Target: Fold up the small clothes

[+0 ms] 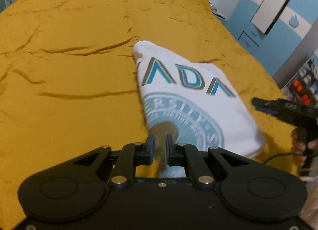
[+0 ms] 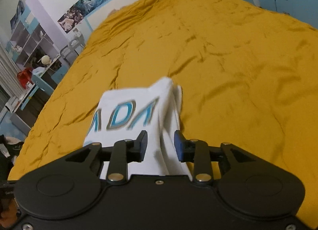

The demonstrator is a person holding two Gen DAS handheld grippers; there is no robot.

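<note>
Left wrist: left hand-held gripper (image 1: 159, 142) clamped on white shirt (image 1: 190, 95) over yellow bedspread (image 1: 79, 51).

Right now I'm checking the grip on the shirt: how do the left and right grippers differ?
The left gripper is pinched nearly shut on a thin edge of the white shirt; the right gripper stands wider, with a thick fold between its fingers and a gap at the pads. In the left view the left gripper sits over the round blue print, the right one off the shirt's side. Both are black with blue pads, over the yellow bedspread.
</note>
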